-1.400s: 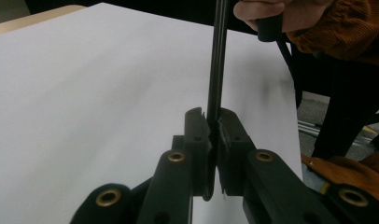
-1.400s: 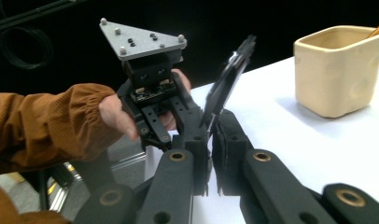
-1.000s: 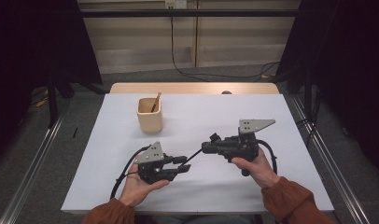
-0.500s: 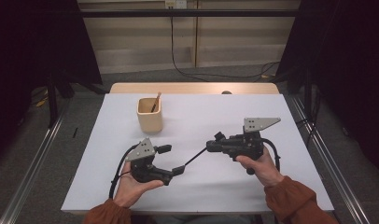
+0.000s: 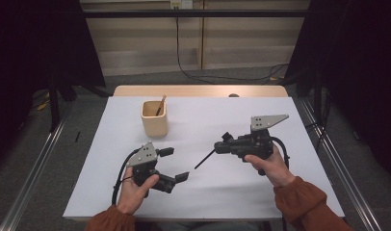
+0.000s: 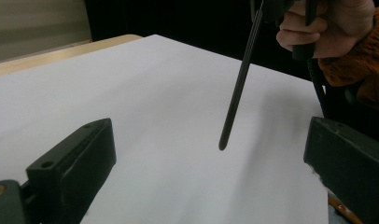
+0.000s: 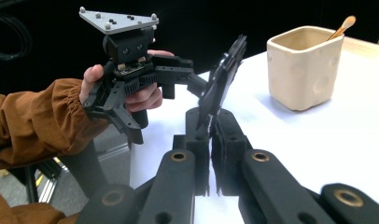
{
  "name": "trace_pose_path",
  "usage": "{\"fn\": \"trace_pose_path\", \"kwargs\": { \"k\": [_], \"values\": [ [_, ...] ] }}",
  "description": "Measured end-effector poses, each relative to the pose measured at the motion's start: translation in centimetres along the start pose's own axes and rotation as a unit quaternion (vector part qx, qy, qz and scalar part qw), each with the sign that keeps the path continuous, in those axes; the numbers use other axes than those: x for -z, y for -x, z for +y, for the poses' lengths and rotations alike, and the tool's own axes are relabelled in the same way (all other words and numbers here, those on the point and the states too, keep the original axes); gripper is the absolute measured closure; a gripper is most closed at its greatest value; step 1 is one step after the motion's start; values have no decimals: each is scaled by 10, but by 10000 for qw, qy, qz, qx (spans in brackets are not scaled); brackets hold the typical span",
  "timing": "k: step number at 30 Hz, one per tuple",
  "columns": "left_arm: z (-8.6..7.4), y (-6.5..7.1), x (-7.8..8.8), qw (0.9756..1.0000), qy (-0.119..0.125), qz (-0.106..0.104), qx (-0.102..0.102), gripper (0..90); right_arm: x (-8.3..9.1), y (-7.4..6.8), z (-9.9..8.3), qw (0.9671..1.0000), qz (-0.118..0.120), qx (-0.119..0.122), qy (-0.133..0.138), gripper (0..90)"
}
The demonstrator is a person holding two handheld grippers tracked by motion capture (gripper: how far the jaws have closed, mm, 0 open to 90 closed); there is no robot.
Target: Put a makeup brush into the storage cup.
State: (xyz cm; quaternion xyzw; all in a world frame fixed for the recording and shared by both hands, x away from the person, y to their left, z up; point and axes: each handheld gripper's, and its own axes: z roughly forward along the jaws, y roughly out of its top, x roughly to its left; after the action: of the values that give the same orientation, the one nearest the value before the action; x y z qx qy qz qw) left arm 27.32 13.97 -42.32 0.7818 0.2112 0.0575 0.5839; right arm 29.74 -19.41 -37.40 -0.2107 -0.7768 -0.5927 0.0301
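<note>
right tool (image 5: 221, 148) clamps black stick (image 5: 204, 159) | tip near left tool's (image 5: 175, 164) gap

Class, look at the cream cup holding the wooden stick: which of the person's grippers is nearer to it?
Left. The left gripper sits just in front of the cup; the right gripper, clamping a black stick, is farther off to its right.

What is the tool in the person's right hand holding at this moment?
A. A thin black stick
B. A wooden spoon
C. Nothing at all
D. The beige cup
A: the right tool has its jaws closed on a thin black stick that slants down toward the white table, while the beige cup stands apart with the wooden stick in it.
</note>
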Motion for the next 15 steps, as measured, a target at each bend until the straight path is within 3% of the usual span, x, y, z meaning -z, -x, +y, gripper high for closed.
{"fn": "trace_pose_path", "kwargs": {
  "k": [9,15],
  "values": [
    [-1,3,-3,9999,58,83,-67,27,-4,3,11,9991,-127,66,-391,851],
    [-1,3,-5,9999,72,84,32,26,-6,5,14,9979,-204,149,-604,851]
  ]
}}
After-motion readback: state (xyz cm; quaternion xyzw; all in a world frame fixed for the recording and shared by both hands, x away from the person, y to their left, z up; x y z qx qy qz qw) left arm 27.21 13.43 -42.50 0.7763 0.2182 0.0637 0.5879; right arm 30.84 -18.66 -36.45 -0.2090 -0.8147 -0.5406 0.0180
